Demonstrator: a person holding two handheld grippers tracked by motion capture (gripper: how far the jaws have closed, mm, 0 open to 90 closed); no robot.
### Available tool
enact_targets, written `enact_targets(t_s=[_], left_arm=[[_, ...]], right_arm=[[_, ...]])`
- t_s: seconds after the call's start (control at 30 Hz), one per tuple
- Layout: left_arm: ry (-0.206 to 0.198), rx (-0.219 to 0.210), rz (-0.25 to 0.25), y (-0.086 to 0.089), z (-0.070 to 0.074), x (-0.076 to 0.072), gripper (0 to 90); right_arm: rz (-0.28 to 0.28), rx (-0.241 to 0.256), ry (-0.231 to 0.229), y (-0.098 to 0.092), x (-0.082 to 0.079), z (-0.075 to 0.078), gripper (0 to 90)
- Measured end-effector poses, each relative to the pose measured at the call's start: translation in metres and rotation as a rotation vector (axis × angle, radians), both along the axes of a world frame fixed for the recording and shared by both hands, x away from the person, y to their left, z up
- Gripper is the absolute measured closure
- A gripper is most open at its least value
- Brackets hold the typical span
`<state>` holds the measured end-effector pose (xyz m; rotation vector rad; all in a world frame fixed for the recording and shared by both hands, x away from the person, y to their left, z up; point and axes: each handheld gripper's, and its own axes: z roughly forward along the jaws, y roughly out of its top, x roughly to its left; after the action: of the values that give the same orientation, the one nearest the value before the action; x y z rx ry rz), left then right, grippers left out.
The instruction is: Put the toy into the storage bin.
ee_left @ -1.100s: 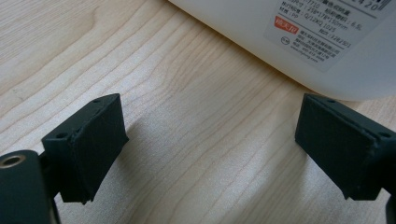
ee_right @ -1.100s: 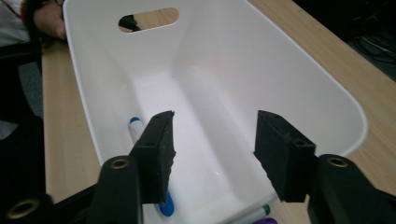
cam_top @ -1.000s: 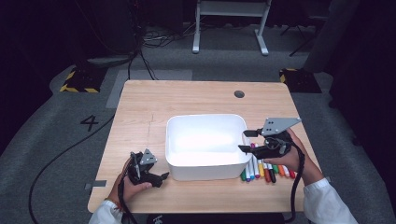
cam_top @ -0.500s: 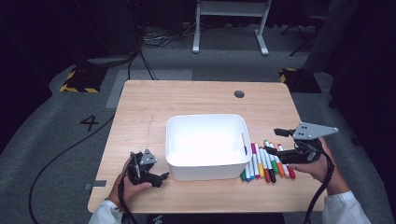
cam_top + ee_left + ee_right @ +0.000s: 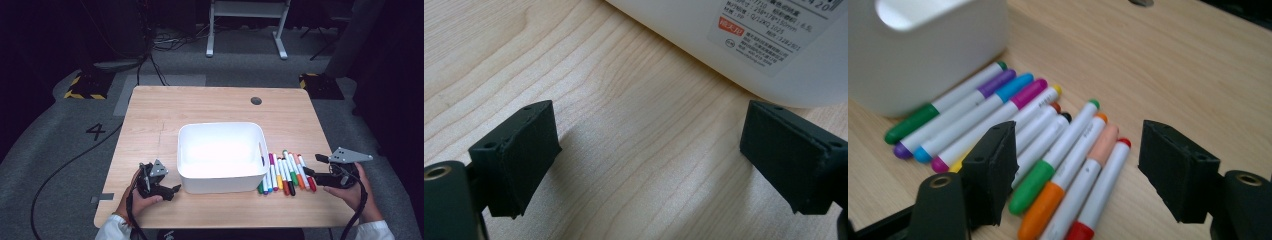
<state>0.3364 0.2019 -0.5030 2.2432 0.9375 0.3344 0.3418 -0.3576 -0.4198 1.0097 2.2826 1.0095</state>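
A white plastic bin (image 5: 220,184) stands in the middle of the wooden table (image 5: 200,107). Several coloured markers (image 5: 285,174) lie side by side just to its right. My right gripper (image 5: 313,166) is held low at the right end of that row, open, its jaws pointing left at the markers. In the right gripper view the markers (image 5: 1048,135) lie between and beyond the open gripper (image 5: 1083,157), with nothing gripped. My left gripper (image 5: 173,190) rests on the table at the bin's front left corner. It is open (image 5: 649,150) over bare wood, with the bin's labelled wall (image 5: 749,40) just ahead.
A small round grommet (image 5: 256,100) sits in the table's far right part. The back and left of the tabletop are bare wood. The near table edge lies just behind both hands. Cables (image 5: 65,165) trail on the floor to the left.
My right gripper has moved from the bin's right rim out to the right and down, past the row of markers. The left gripper has stayed put.
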Motion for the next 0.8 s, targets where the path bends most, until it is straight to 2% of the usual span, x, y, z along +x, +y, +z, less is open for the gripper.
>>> enact_targets(t_s=[0.07, 0.23, 0.4, 0.67, 0.7, 0.8], left_arm=[[0.001, -0.001, -0.001, 0.000, 0.000, 0.000, 8.9], [0.000, 0.000, 0.000, 0.000, 0.000, 0.000, 8.9], [0.000, -0.001, 0.001, 0.000, 0.000, 0.000, 8.9], [0.001, 0.000, -0.001, 0.000, 0.000, 0.000, 8.9], [0.001, 0.000, -0.001, 0.000, 0.000, 0.000, 8.9], [0.001, 0.000, -0.001, 0.000, 0.000, 0.000, 8.9]], right_arm=[[-0.011, 0.011, 0.014, -0.005, -0.001, -0.008, 32.6], [-0.044, 0.001, 0.043, -0.013, -0.003, -0.023, 33.5], [-0.067, -0.028, 0.085, -0.021, -0.001, -0.041, 35.6], [-0.104, -0.039, 0.121, -0.030, 0.002, -0.055, 40.8], [-0.122, -0.025, 0.127, -0.033, 0.002, -0.057, 42.5], [-0.129, -0.028, 0.136, -0.035, 0.002, -0.060, 43.8]])
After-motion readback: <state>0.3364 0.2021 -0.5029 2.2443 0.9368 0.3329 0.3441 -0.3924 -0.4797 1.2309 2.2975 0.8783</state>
